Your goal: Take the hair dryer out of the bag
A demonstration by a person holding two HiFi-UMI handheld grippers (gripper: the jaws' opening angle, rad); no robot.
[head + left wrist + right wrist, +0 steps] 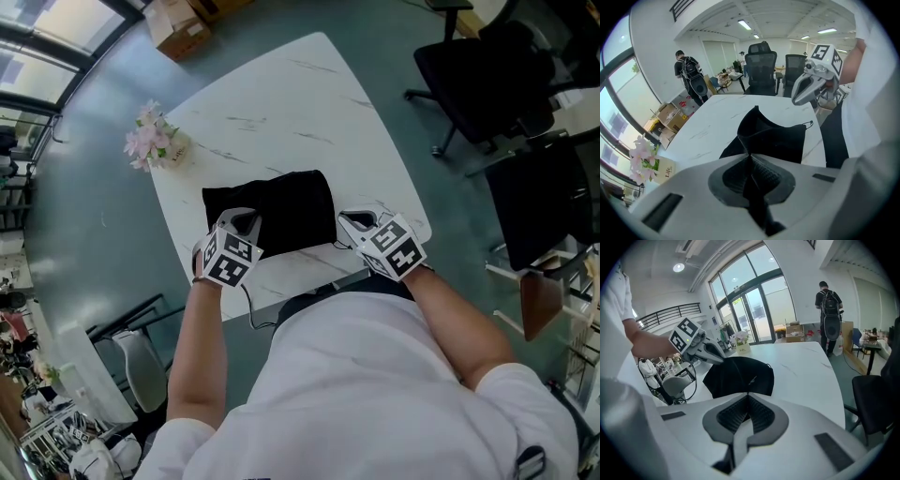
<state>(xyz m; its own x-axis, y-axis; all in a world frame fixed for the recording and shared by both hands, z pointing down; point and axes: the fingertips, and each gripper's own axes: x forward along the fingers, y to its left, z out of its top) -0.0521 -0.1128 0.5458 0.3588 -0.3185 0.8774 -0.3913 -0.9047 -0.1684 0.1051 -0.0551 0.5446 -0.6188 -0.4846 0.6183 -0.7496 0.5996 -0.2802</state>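
A black cloth bag [281,211] lies on the near part of the white marble table [281,112]. No hair dryer shows; the bag's inside is hidden. My left gripper [246,225] is shut on the bag's near-left edge, and black cloth fills the gap between its pads [751,157]. That edge is pulled up into a peak [757,115]. My right gripper [354,225] hovers by the bag's near-right corner with its jaws shut [748,394] and nothing clearly between them. A thin cord with a loop [811,124] lies at that corner.
A small box of pink flowers [150,141] stands at the table's left edge. Black office chairs [487,75] are on the right and a white chair [141,366] at the near left. A cardboard box [178,28] is on the floor. A person with a backpack [829,301] stands far off.
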